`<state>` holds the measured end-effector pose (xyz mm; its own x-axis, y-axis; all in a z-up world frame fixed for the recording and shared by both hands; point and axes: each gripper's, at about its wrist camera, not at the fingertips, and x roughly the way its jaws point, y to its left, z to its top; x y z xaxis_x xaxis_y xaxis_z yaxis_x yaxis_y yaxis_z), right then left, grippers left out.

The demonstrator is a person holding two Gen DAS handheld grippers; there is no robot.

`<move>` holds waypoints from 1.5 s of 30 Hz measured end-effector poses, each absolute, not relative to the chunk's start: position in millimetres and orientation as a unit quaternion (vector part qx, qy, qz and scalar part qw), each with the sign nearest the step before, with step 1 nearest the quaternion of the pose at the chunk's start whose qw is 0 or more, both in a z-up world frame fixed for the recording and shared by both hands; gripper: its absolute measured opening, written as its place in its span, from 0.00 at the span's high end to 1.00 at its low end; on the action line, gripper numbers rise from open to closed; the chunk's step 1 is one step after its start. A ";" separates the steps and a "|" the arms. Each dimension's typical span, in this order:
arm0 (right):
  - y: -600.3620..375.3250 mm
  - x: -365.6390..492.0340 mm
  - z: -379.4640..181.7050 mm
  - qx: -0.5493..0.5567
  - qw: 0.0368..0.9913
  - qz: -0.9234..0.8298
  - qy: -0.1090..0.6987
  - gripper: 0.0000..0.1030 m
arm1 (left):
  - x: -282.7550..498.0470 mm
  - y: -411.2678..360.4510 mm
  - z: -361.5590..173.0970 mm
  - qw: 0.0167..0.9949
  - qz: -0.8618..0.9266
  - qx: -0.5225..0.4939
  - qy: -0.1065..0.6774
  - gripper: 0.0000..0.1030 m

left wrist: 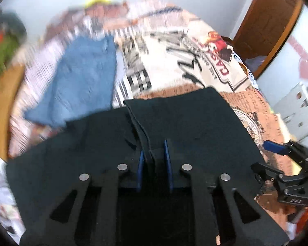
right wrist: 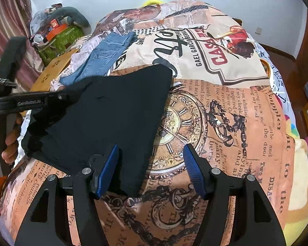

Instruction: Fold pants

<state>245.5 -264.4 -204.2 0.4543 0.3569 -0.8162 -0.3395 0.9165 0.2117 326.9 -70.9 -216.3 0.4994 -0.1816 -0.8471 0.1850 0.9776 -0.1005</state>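
Looking along the left gripper in the left wrist view: its blue pads stand close together with a fold of the black pants pinched between them. The dark cloth spreads out to both sides of the fingers and covers most of the lower half of the frame. A raised layer of the pants, with a visible seam edge, runs away from the gripper toward the middle of the bed. Beyond the pants, toward the far left part of the bed, lies a pair of blue jeans, blurred by motion. The right gripper shows at the right edge of the frame, off the pants, over the printed bedspread.

Right wrist view: the right gripper is spread wide and holds nothing. Its left pad hangs over the near corner of the black pants; its right pad is over the clock print on the bedspread. The pants lie on the bed as a dark, roughly triangular shape, left of the middle. The left gripper meets the pants at their left edge, and the person's fingers are seen on its handle. The blue jeans lie just beyond the pants, toward the far left edge of the bed.
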 end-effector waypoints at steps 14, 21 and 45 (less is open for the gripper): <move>-250.9 245.4 -192.5 -0.019 0.856 0.205 0.475 0.41 | 325.2 -25.3 -247.8 0.849 -0.050 0.014 0.525 0.57; -238.1 263.6 -166.2 -0.036 0.869 0.220 0.442 0.41 | 329.5 -5.6 -205.0 0.875 -0.054 -0.025 0.480 0.37; -219.4 327.8 -224.0 -0.014 0.818 0.251 0.517 0.27 | 354.1 -58.0 -259.8 0.845 -0.087 0.049 0.526 0.18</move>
